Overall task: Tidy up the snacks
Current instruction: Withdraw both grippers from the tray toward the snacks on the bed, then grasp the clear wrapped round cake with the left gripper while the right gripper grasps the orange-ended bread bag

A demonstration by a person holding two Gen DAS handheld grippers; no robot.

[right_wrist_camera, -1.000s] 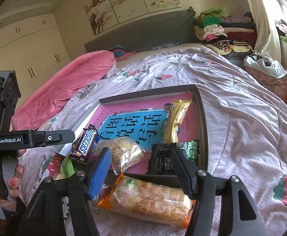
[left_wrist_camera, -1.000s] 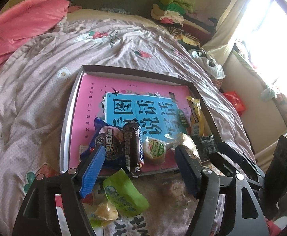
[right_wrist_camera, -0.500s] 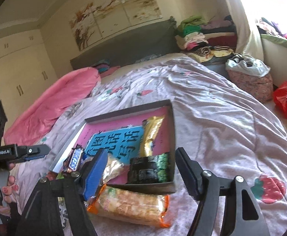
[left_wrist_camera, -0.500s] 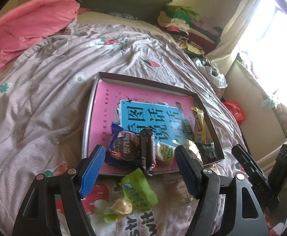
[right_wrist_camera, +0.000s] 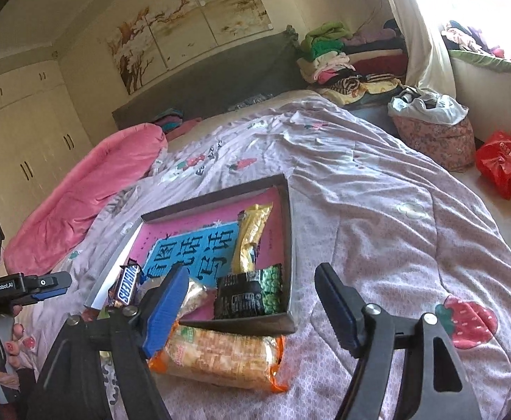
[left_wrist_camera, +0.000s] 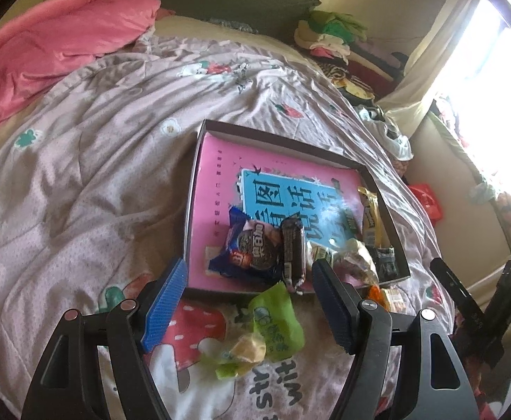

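A shallow dark tray (left_wrist_camera: 199,133) lined with a pink and blue book lies on the bed. In it are a blue cookie pack (left_wrist_camera: 248,252), a Snickers bar (left_wrist_camera: 293,250), a gold packet (right_wrist_camera: 252,234) and a black-green pea pack (right_wrist_camera: 252,294). A green wrapper (left_wrist_camera: 273,322) lies on the quilt in front of the tray. An orange cracker pack (right_wrist_camera: 220,353) lies at the tray's near edge. My left gripper (left_wrist_camera: 252,308) is open and empty above the green wrapper. My right gripper (right_wrist_camera: 252,308) is open and empty above the cracker pack.
The bed carries a lilac printed quilt (left_wrist_camera: 80,175) and a pink duvet (left_wrist_camera: 45,42) at the far left. Folded clothes (right_wrist_camera: 329,56) are stacked by the headboard. A red bag (right_wrist_camera: 504,161) and a floral sack (right_wrist_camera: 434,133) stand on the floor at the right.
Both grippers have pulled back and risen from the tray, so the snacks look smaller and lower. Both stay open and empty. The snacks have not moved.
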